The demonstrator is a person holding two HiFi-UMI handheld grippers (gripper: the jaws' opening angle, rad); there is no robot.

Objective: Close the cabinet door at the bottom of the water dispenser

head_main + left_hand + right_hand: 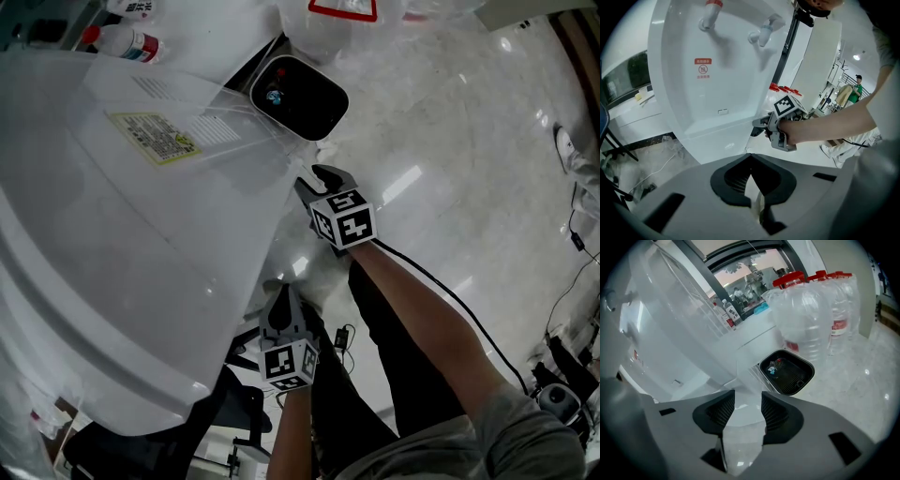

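Head view puts the white water dispenser (pixel 141 244) on the left, its cabinet door (pixel 719 133) low on the front beneath the taps. Just beside the dispenser the left gripper (pixel 282 305) hangs with jaws together, empty. Further right, the right gripper (pixel 326 178) is near the door's edge, jaws apart, gripping nothing
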